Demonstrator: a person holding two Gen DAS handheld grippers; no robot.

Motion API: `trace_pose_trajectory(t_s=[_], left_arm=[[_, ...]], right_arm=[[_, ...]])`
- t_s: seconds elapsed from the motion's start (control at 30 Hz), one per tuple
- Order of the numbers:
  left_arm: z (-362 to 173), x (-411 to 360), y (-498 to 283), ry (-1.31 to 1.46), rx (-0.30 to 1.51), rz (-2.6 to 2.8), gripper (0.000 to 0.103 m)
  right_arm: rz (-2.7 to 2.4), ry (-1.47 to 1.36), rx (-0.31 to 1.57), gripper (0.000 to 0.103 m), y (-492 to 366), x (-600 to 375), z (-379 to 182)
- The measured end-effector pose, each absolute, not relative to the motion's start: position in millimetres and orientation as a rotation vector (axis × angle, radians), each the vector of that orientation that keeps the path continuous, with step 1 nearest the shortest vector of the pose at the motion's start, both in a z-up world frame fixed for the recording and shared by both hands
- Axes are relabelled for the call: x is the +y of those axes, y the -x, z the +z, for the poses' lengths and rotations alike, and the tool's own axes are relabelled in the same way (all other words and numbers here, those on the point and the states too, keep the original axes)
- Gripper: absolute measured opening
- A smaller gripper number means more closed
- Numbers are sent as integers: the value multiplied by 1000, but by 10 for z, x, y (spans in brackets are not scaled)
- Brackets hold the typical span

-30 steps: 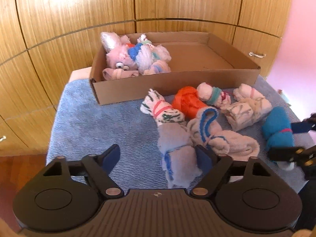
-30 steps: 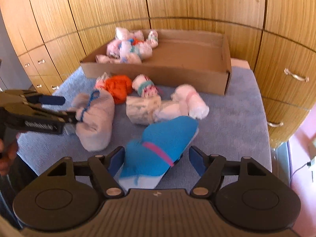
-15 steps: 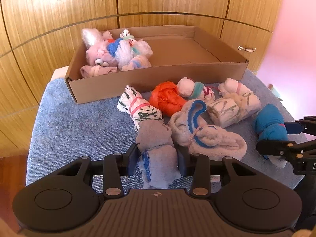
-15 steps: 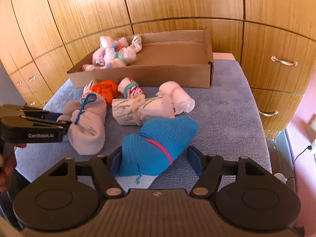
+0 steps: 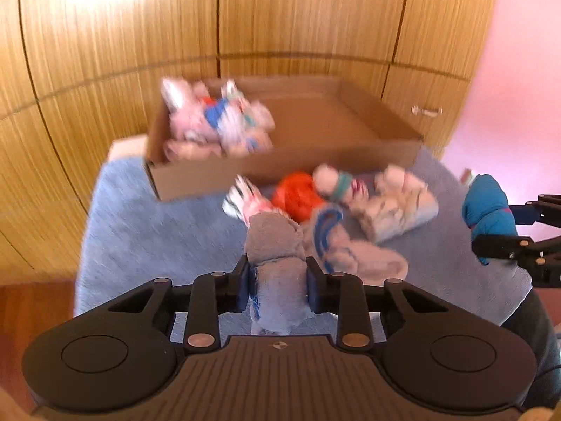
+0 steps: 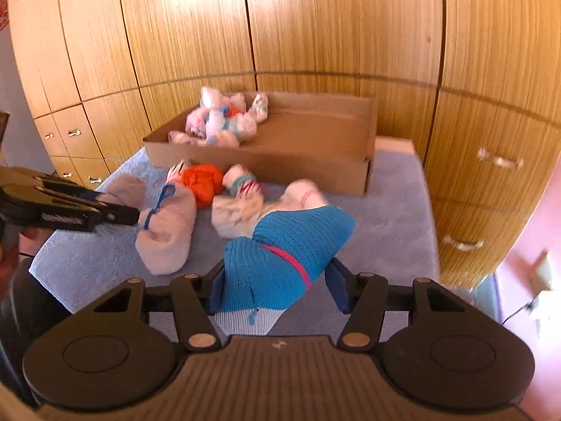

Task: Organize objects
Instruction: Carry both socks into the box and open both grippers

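- Sock bundles are the job here. Left wrist view: the left gripper (image 5: 277, 286) is clamped on a grey-blue sock roll (image 5: 278, 270), pads squeezing both sides. This view is pretty smeared.
- Only this view shows the roll up close. It also catches the right gripper (image 5: 505, 228) at the right edge, carrying a blue sock bundle (image 5: 489, 210).
- Cardboard box (image 5: 196, 182) sits at the back of the blue towel (image 5: 150, 231), with a pile of bundles (image 5: 217, 122) in its left corner and the right part bare.
- Right wrist view: the jaws have just been closing in, and the blue sock bundle (image 6: 284, 256) sits gripped between the pads.
- Seen only here: drawer handles (image 6: 499, 161) at right, and bare towel (image 6: 392, 217) right of the loose bundles (image 6: 224, 193).
- Box wall (image 6: 266, 165) stands just behind those bundles; the left gripper (image 6: 129, 214) pokes in from the left edge.
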State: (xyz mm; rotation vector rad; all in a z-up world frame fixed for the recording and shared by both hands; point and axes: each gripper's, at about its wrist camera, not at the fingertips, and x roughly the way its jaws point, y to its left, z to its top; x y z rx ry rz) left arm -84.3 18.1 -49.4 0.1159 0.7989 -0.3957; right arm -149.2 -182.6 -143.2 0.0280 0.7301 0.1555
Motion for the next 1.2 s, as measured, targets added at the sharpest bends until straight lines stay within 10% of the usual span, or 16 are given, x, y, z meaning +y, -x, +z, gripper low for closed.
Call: trace_pose_trajectory(t_s=[0.6, 1.2], left_arm=[[501, -325, -487, -143, 680, -483, 37], [-497, -1107, -1872, -198, 834, -508, 38]], right_arm=[[312, 464, 490, 54, 331, -2126, -608], [452, 607, 681, 54, -1060, -1976, -1425]])
